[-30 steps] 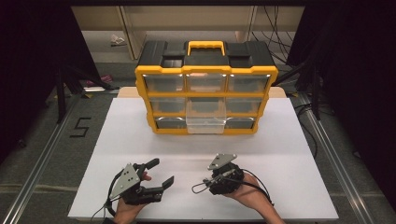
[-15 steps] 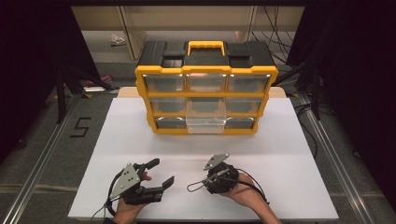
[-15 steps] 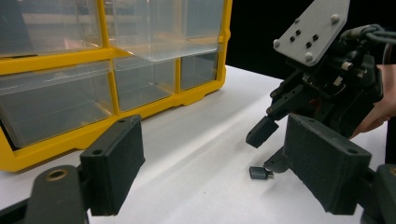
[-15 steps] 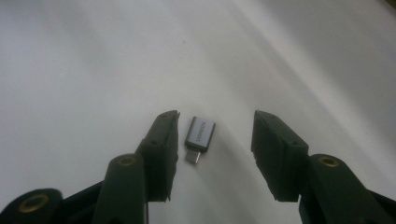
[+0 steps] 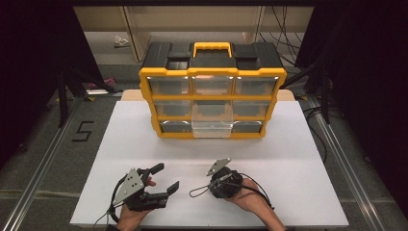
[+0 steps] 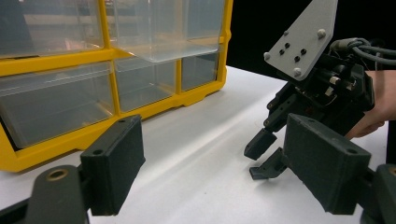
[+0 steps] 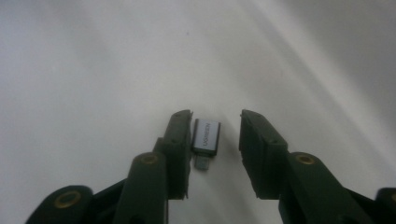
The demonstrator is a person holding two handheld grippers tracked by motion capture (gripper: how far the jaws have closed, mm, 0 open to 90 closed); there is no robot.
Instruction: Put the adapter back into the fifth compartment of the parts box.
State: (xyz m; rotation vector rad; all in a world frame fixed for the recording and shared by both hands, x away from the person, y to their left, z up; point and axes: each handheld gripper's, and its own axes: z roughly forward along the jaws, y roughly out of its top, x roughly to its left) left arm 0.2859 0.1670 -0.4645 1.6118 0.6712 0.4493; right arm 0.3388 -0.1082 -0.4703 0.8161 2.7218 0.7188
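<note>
A small silver USB adapter (image 7: 207, 136) lies on the white table between the jaws of my right gripper (image 7: 215, 140). Those jaws have just been closing around it. The left pad (image 7: 180, 140) is right beside the adapter and a gap remains on the other side. In the high view my right gripper (image 5: 217, 185) points down at the table near the front edge. In the left gripper view the right gripper (image 6: 261, 156) hangs tips down just above the table. My left gripper (image 5: 161, 180) rests to its left, open with nothing between its jaws, as the left gripper view (image 6: 219, 172) confirms.
A yellow and black organizer (image 5: 211, 96) with clear drawers stands at the back of the white table (image 5: 308, 159). Its lower middle drawer (image 5: 211, 126) is pulled out, and the organizer (image 6: 56, 60) sits close ahead in the left gripper view. Cables trail from both grippers.
My right gripper has edged slightly to the left over the table. The left gripper has not moved.
</note>
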